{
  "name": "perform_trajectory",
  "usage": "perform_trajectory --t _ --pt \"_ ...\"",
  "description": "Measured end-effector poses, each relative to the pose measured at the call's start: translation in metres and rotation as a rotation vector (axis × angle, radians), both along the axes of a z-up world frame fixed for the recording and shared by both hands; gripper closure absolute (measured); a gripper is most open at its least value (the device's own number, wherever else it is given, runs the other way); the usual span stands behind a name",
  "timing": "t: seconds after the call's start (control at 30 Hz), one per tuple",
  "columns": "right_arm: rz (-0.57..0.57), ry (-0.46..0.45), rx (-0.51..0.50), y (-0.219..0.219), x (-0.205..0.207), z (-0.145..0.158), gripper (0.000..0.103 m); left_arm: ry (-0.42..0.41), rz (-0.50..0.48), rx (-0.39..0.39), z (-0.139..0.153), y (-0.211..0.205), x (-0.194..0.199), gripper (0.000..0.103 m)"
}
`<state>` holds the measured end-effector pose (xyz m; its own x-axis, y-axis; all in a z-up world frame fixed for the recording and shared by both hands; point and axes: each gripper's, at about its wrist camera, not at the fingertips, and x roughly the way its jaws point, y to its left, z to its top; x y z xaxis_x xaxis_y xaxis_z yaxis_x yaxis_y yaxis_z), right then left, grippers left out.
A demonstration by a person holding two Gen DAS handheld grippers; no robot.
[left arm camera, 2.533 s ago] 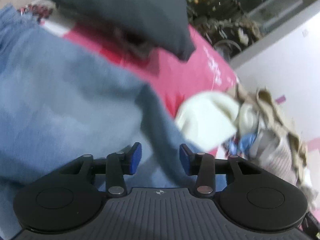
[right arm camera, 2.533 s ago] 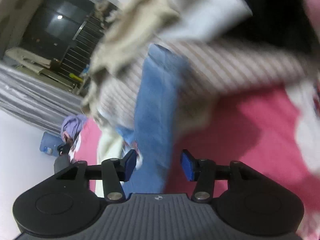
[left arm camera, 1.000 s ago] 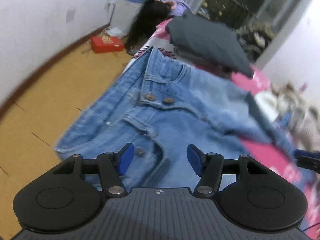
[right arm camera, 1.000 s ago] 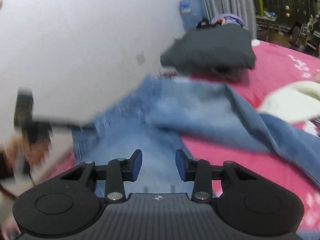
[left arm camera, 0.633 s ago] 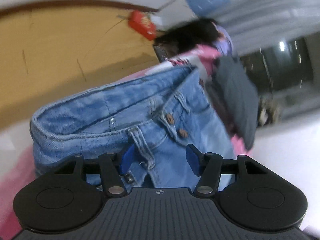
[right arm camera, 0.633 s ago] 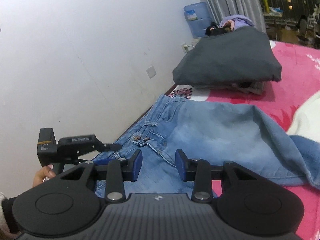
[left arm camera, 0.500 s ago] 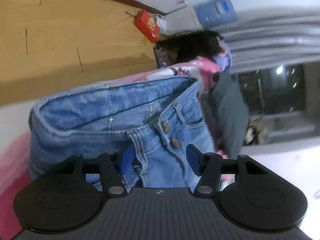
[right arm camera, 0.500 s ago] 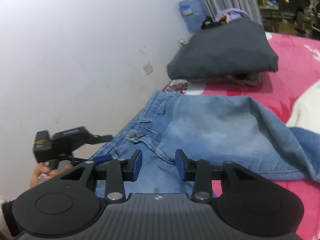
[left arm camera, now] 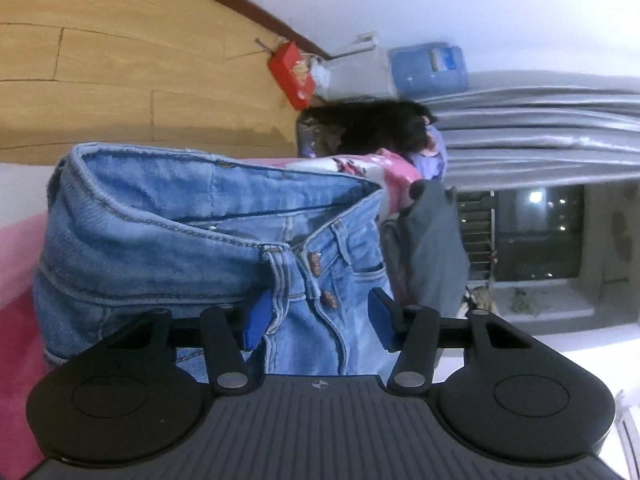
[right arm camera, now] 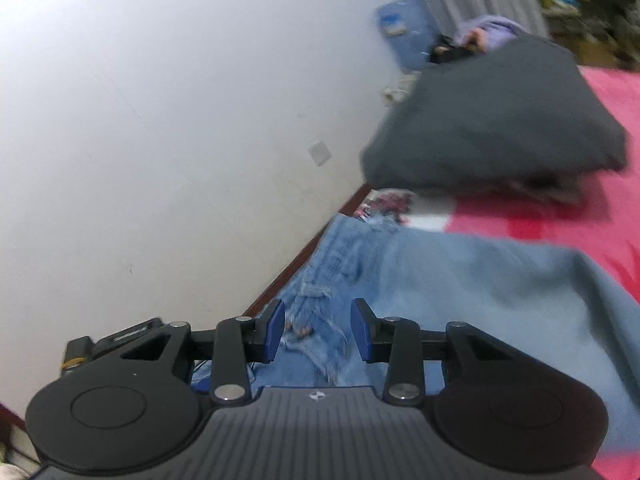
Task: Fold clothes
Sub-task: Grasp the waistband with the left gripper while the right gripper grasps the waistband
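Both grippers' fingers [left arm camera: 256, 318] straddling jeans [left arm camera: 168, 240]

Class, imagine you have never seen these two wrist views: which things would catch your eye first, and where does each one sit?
The pale blue jeans stand out first, spread on the pink bedspread with the waistband and fly buttons right ahead of the left gripper, whose open jaws have just been closing with the fly between them, not yet pinched. Beyond the jeans lies a dark grey folded garment, and the open right gripper hangs above the denim.
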<state>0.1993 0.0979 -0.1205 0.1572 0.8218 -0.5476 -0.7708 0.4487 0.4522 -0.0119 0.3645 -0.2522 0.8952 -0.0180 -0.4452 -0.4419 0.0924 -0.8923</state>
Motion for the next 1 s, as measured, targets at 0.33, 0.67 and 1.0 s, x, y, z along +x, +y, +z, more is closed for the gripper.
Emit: perform_trajectory --t 0.33,0.67,1.0 --pt "0.334 -0.545 -0.234 0.121 -0.02 -0.054 0.073 0.142 -0.161 0.331 0.011 -0.018 0.022 0.076" --pt "0.439 -0.296 -0.259 0.163 0.02 -0.089 0.072 0.277 -0.166 0.616 0.034 -0.047 0.025 0.097" --pt "0.375 -0.253 -0.194 0.159 0.029 -0.073 0.097 0.259 -0.074 0.785 0.072 -0.062 0.014 0.099"
